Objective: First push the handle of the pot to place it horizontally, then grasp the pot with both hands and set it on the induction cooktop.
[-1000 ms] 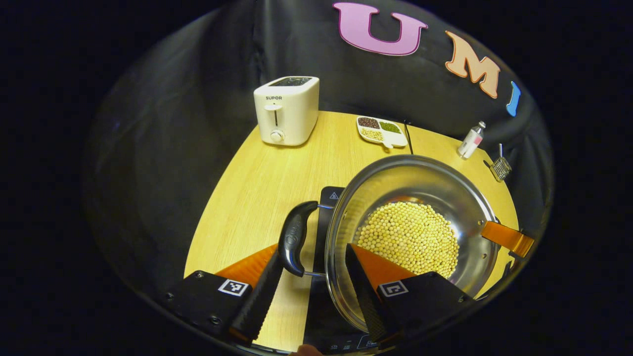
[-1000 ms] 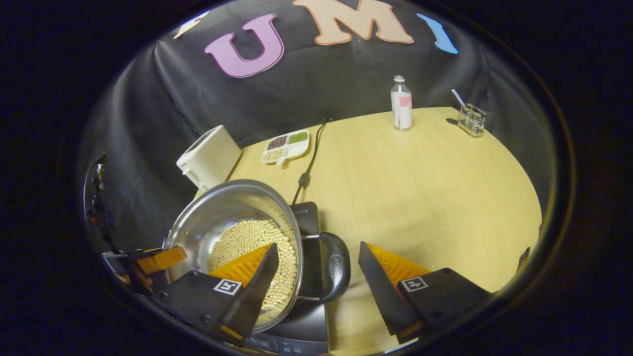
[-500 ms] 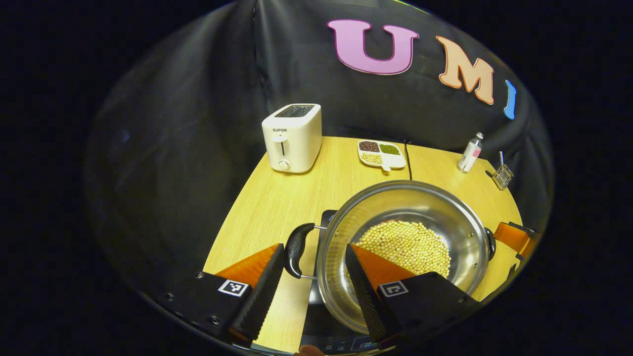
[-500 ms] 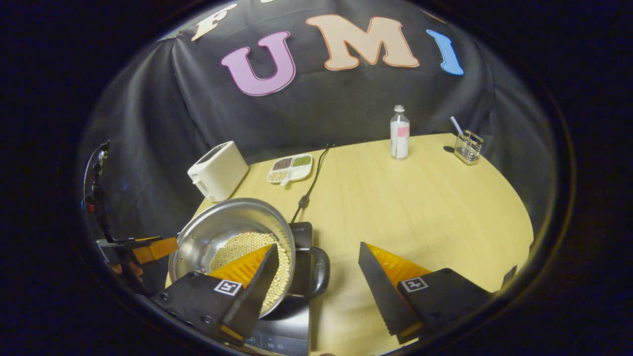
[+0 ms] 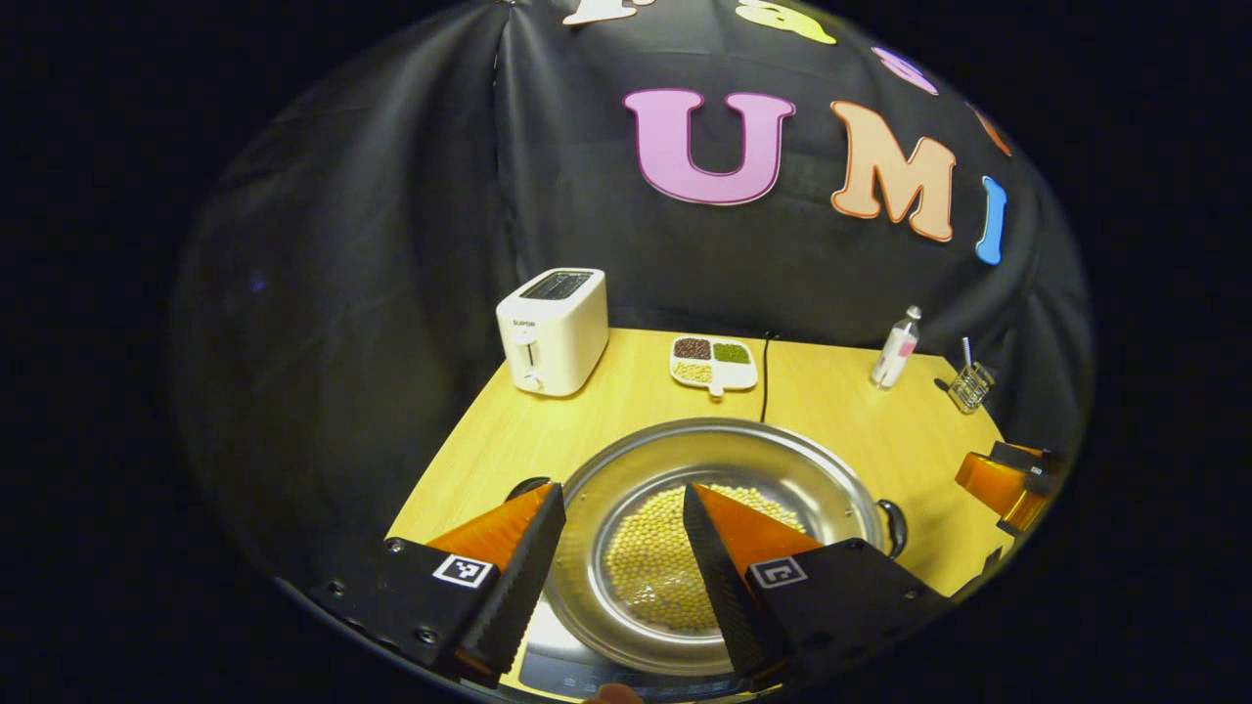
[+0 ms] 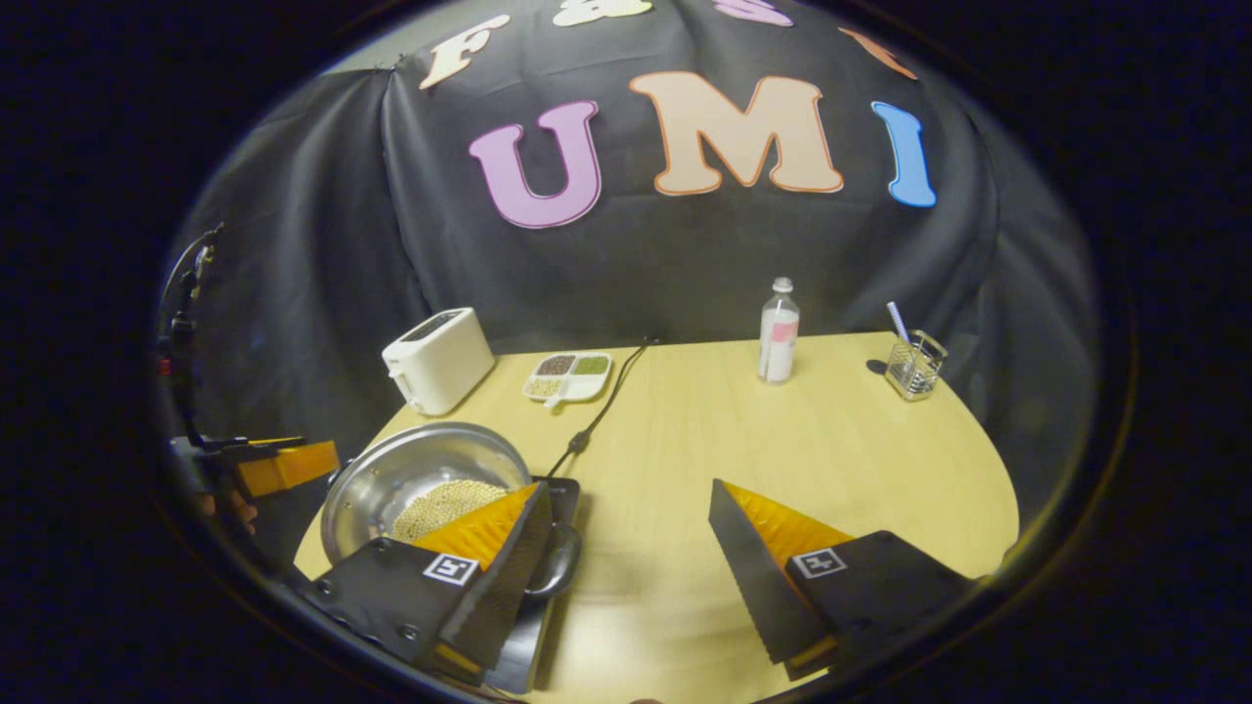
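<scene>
Two grippers hang above the near edge of the pale wooden table [image 6: 782, 440], both with jaws spread apart and nothing between the fingers. The left gripper [image 5: 621, 567] sits over the wide stainless-steel pot [image 5: 724, 460] filled with yellow soybeans [image 5: 646, 557]; its right finger overlaps the beans in the left gripper view, its left finger lies outside the rim beside the pot's black side handle [image 5: 528, 484]. The pot rests on the black induction cooktop [image 6: 562, 489], whose panel shows at the table's near edge. The opposite black handle [image 5: 895, 528] sticks out toward the right gripper [image 6: 631, 557], whose left finger overlaps the pot's rim and handle [image 6: 558, 572] in the right gripper view while its right finger is over bare wood. Along the far edge stand a white two-slot toaster [image 5: 551, 330], a white divided dish of beans [image 5: 713, 360], a clear bottle with a pink label [image 6: 779, 330] and a small wire holder [image 6: 913, 364] near the far right corner. A black power cord [image 6: 602, 406] runs from the cooktop to the far edge.
</scene>
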